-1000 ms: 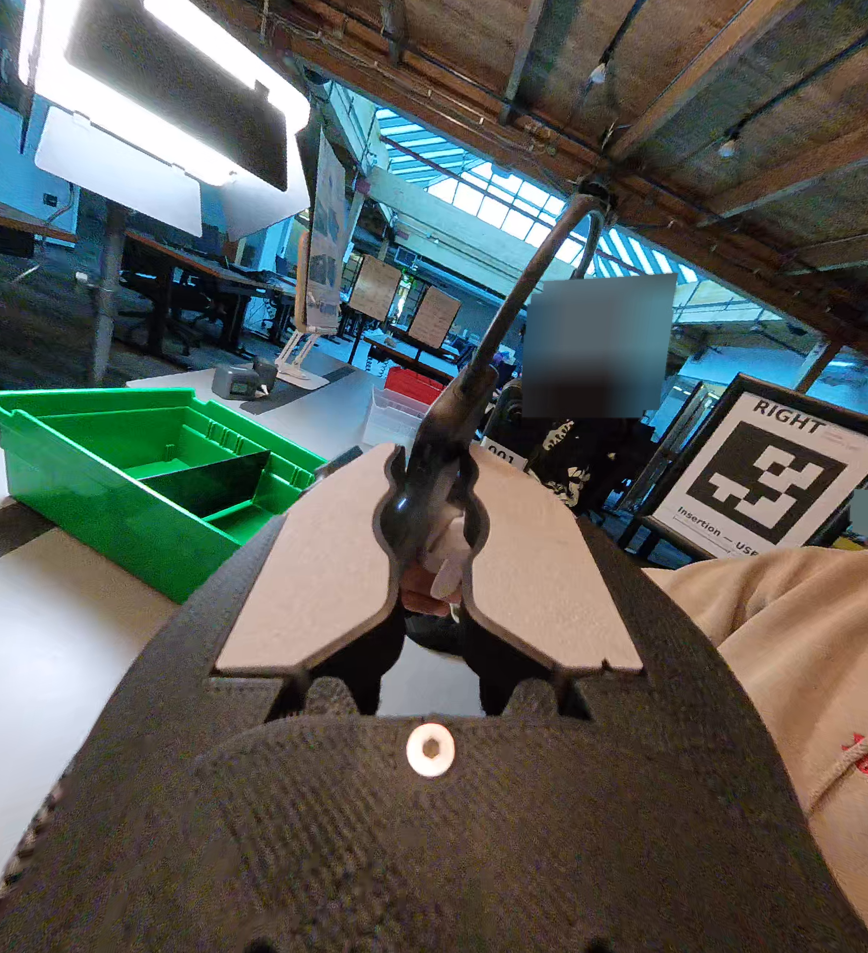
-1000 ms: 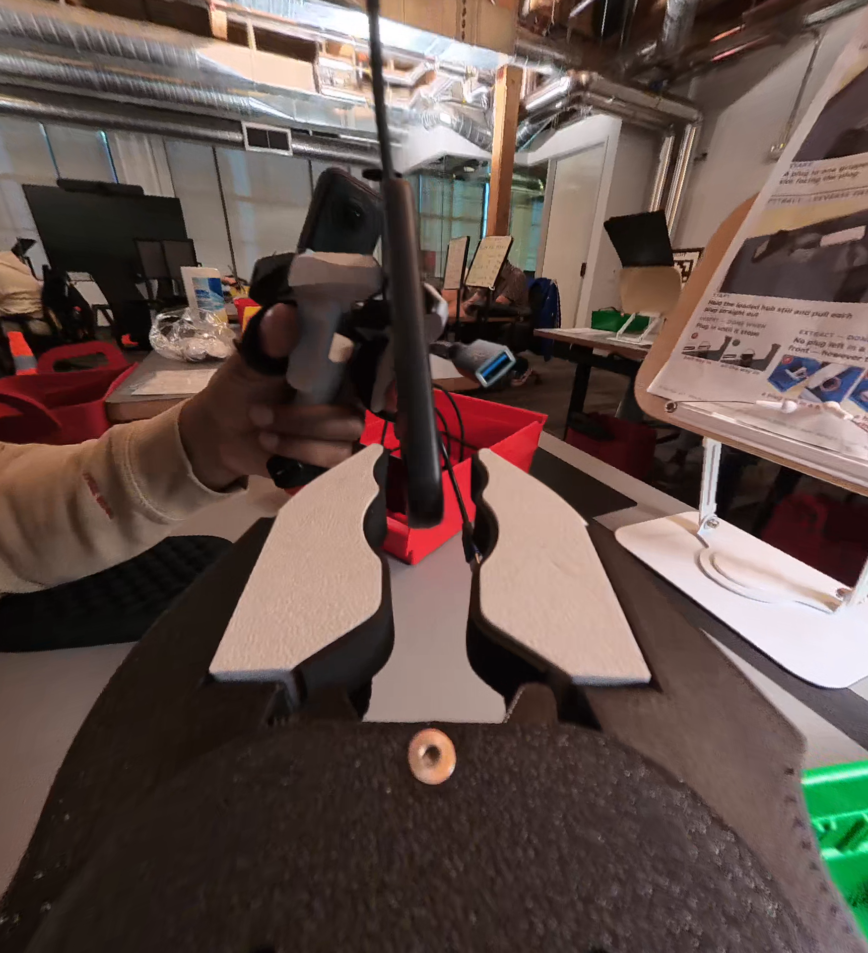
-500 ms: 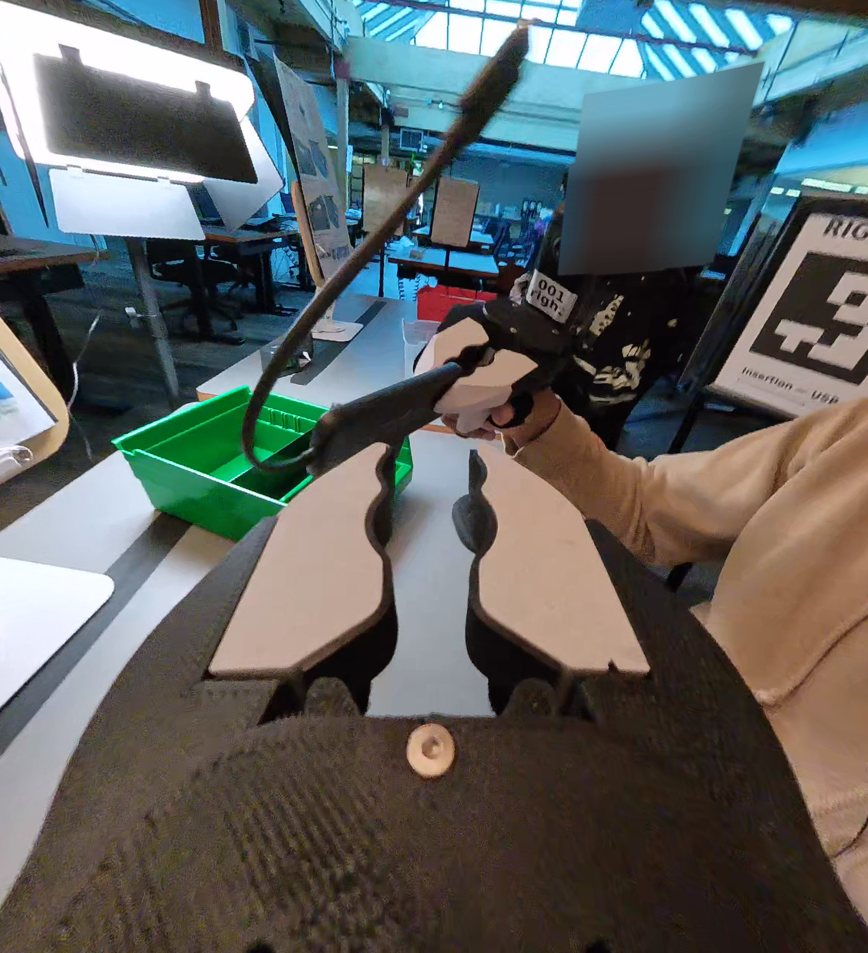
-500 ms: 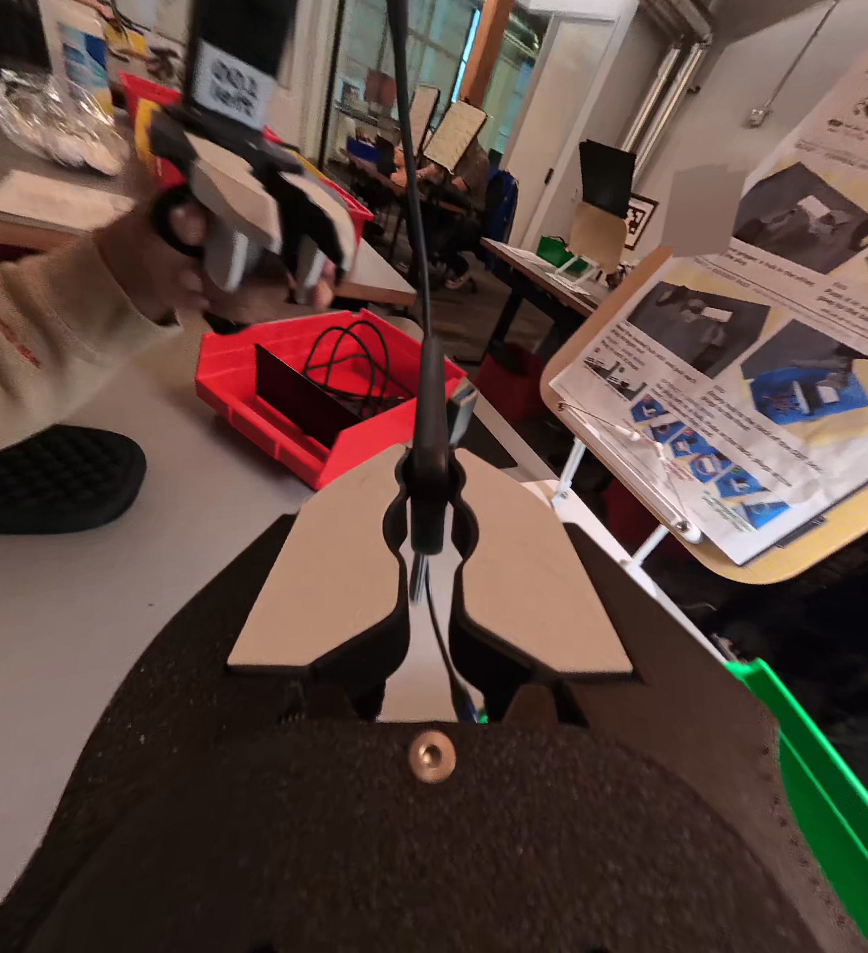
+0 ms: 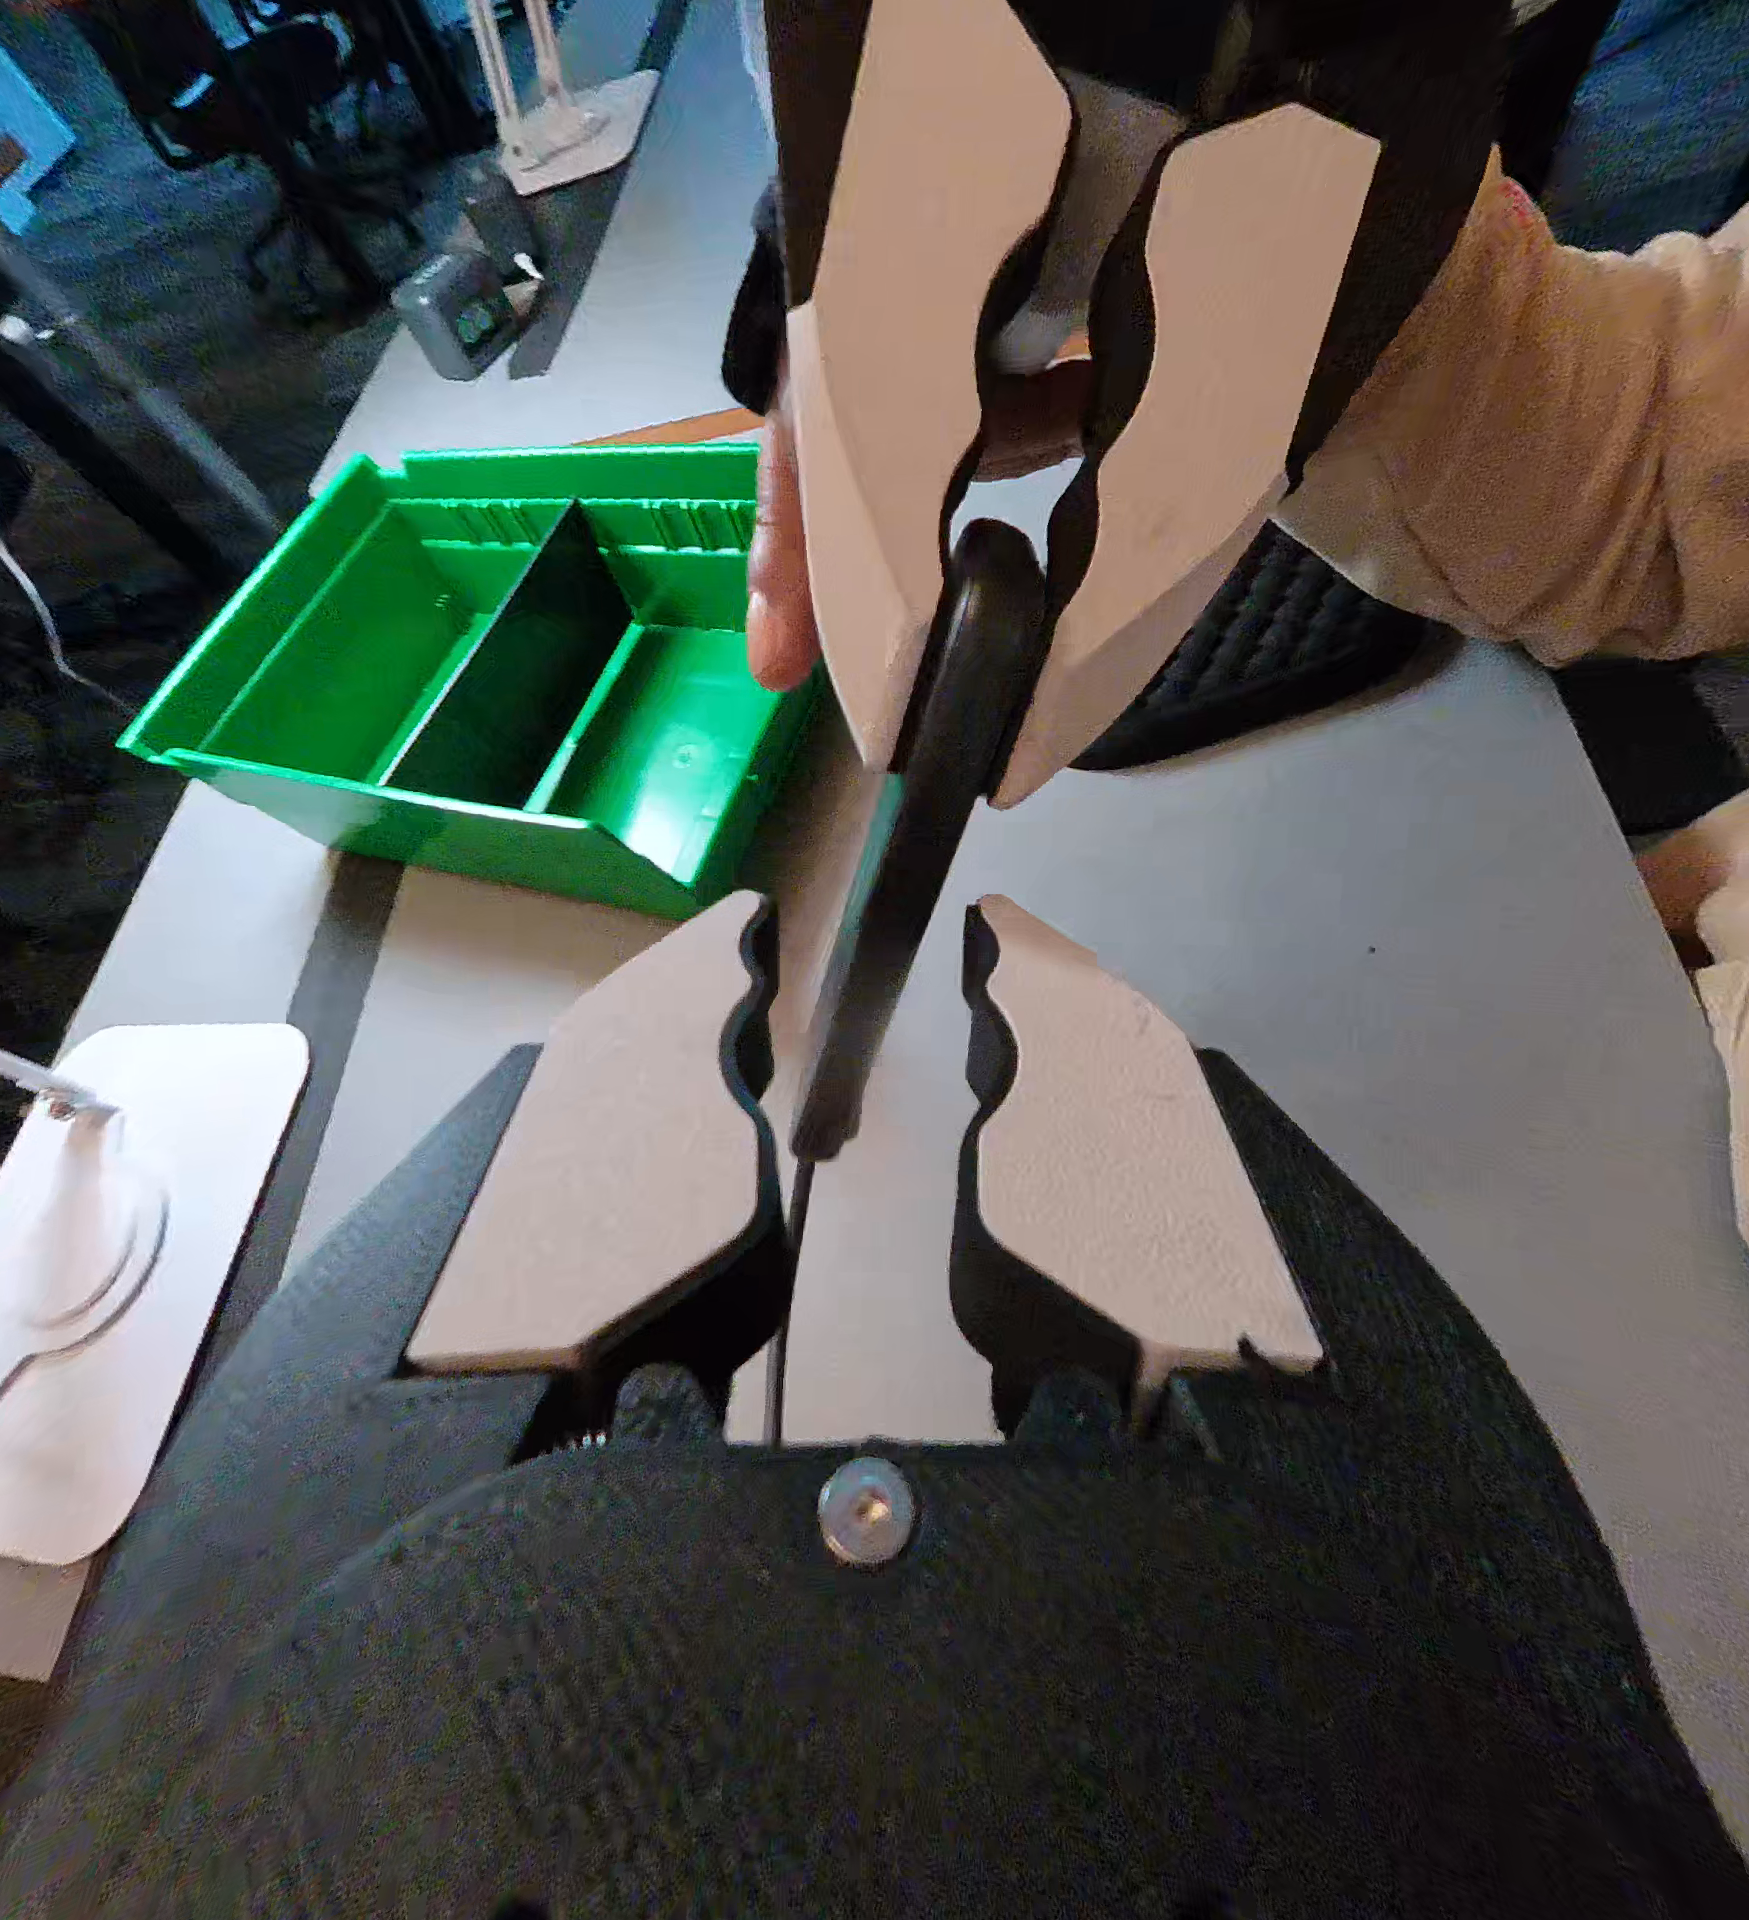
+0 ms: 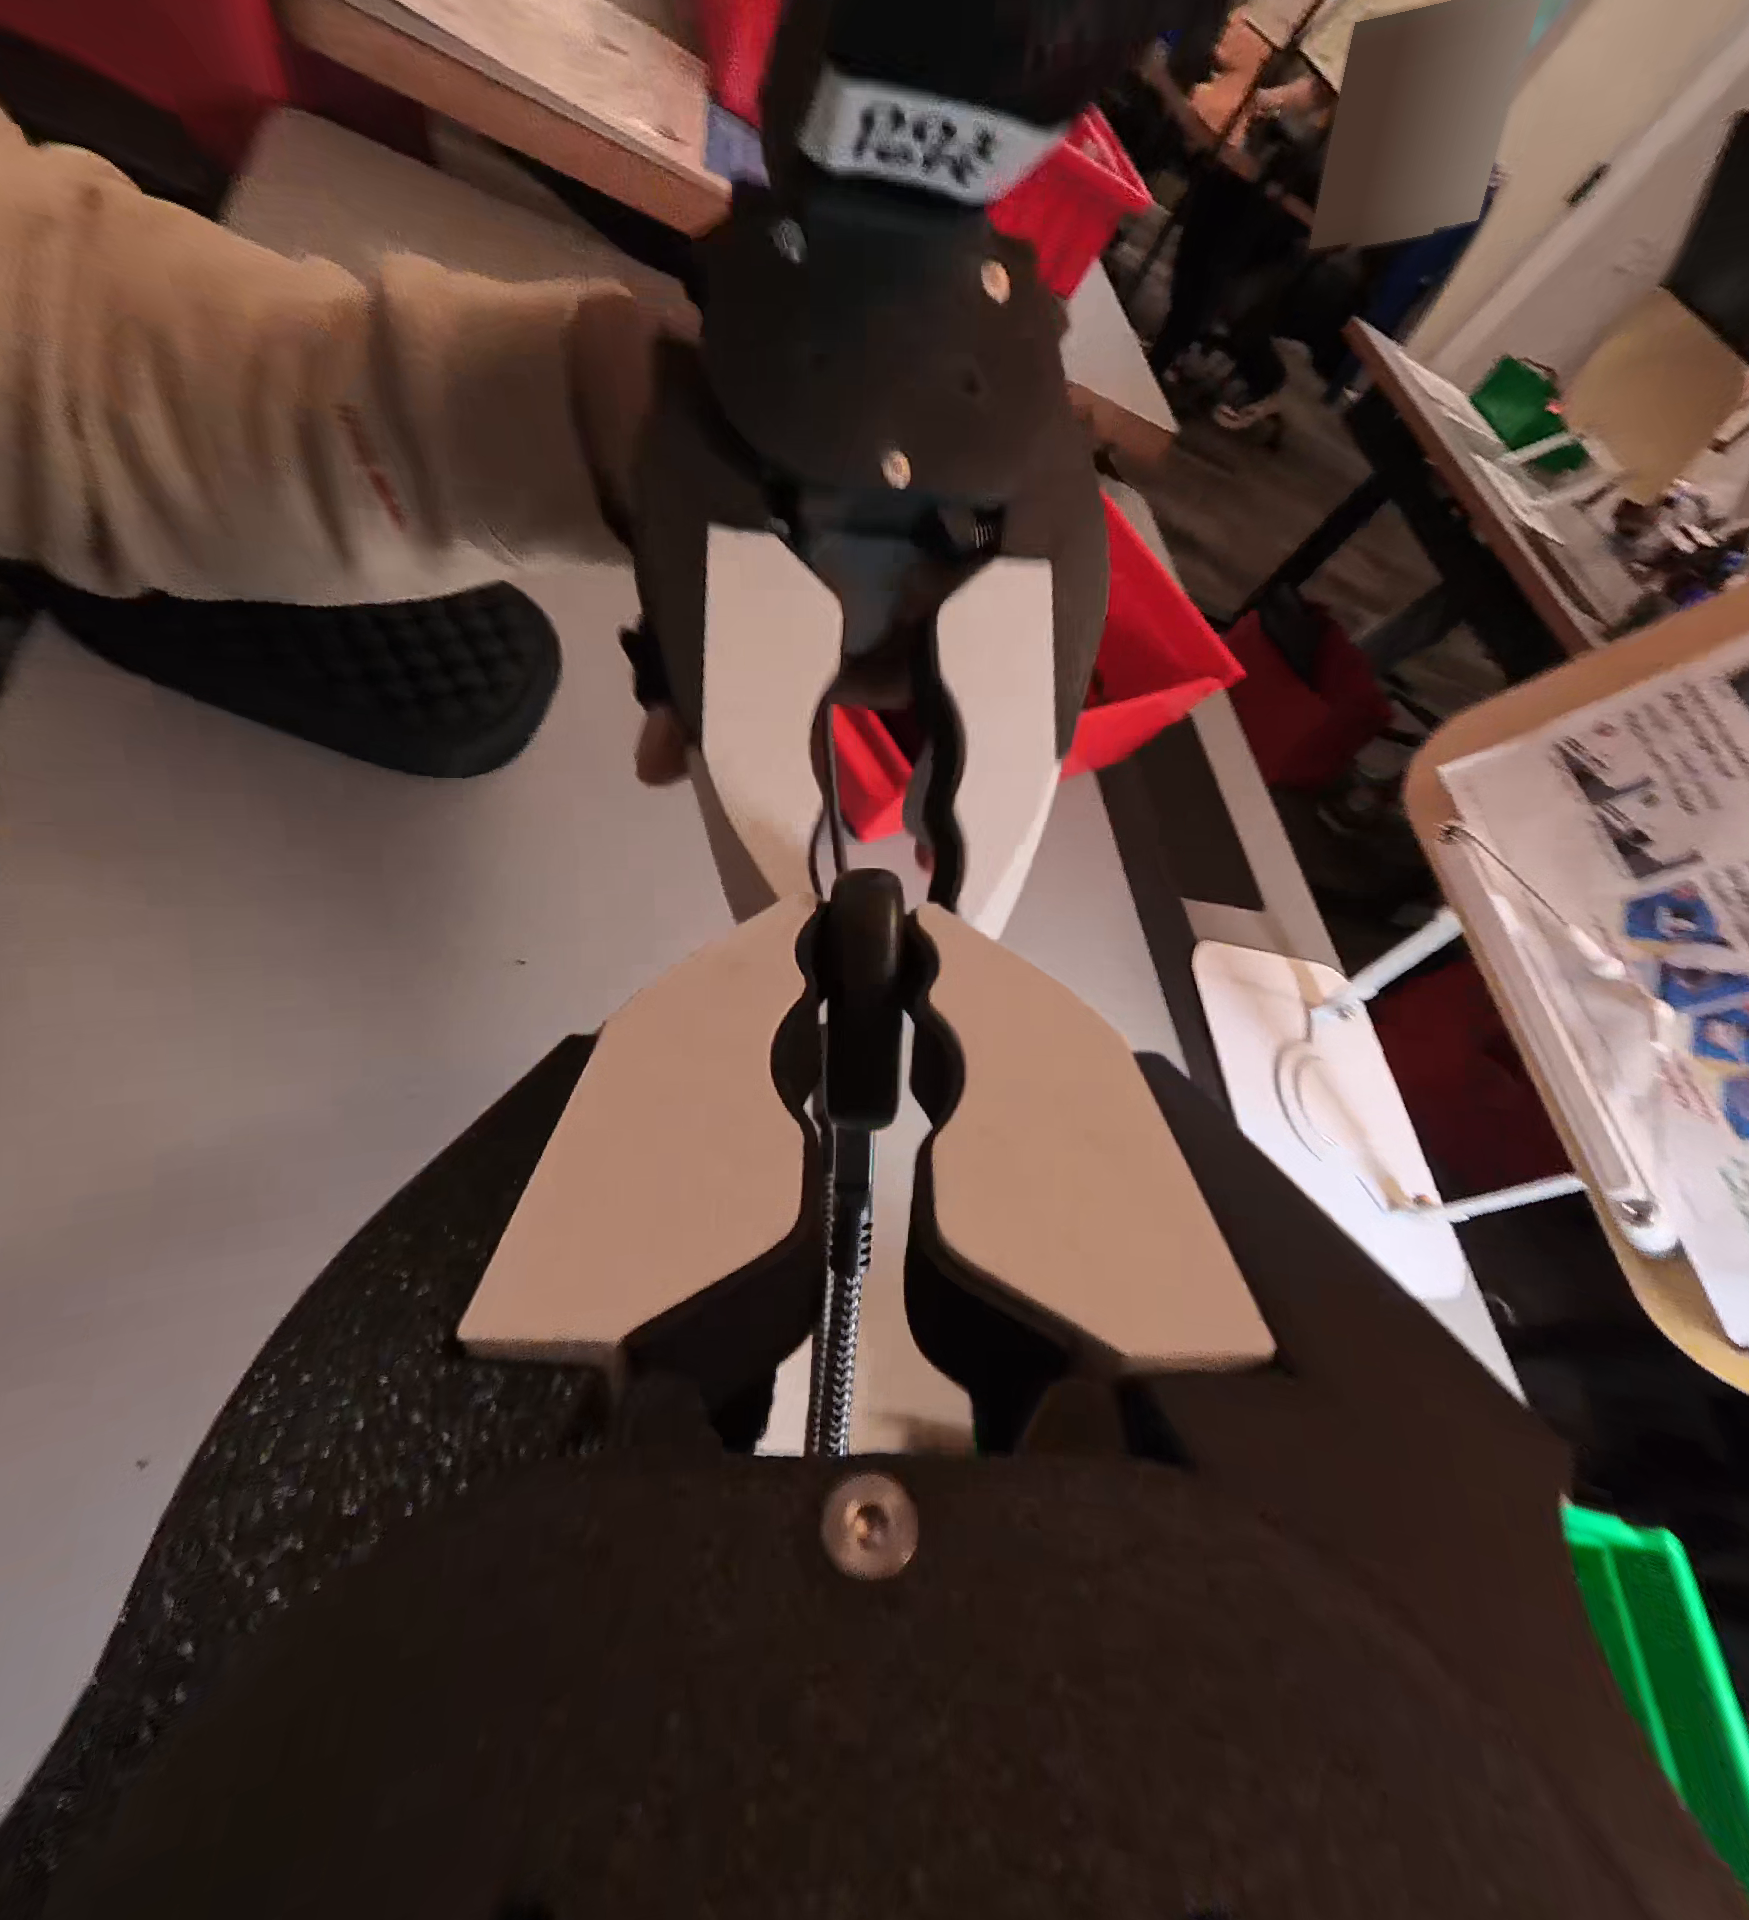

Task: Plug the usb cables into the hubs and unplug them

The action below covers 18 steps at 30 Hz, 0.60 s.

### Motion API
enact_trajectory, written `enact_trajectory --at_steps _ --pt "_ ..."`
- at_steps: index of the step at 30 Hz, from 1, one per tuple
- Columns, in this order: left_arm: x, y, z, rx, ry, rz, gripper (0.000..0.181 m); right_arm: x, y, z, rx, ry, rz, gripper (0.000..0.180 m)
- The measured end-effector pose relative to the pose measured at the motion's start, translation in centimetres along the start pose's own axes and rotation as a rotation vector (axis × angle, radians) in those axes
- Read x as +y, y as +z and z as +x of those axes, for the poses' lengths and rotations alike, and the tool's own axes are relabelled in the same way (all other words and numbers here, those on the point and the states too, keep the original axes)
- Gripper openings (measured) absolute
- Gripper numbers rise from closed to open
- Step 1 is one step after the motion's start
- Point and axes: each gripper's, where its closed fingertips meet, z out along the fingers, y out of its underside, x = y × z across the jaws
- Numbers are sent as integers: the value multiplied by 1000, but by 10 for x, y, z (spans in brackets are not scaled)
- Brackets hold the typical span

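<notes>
A slim black hub (image 5: 911,831) hangs point-down over the grey table (image 5: 1265,987). My right gripper (image 6: 865,914) is shut on its upper end (image 6: 859,997) and shows at the top of the left wrist view (image 5: 943,779). My left gripper (image 5: 870,904) is open, its fingers on either side of the hub's lower end without touching it. It faces the right gripper in the right wrist view (image 6: 880,862). A thin black cable (image 5: 785,1299) runs from the hub's lower end toward the left gripper's base. A silver braided cable (image 6: 842,1320) trails back between the right fingers.
An empty green bin (image 5: 257,644) with a black divider stands at the left. A red bin (image 6: 1150,623) lies behind the left gripper. An instruction board (image 6: 1680,935) on a white stand base (image 5: 70,1247) is at the table edge. A black padded mat (image 6: 330,675) lies under the person's sleeve.
My left gripper opened and let go of the grey plug. Both grippers tipped down toward the table and now face each other, with the hub's end between the open left fingers.
</notes>
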Motion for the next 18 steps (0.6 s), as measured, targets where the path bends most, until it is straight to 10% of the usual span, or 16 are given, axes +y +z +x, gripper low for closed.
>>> enact_trajectory --at_steps 11,18 --pt "-15 -23 -25 57 -210 285 12 -32 -51 52 256 185 283 28" --pt "-24 -41 -48 67 -393 488 12 3 -40 60 334 86 50 36"
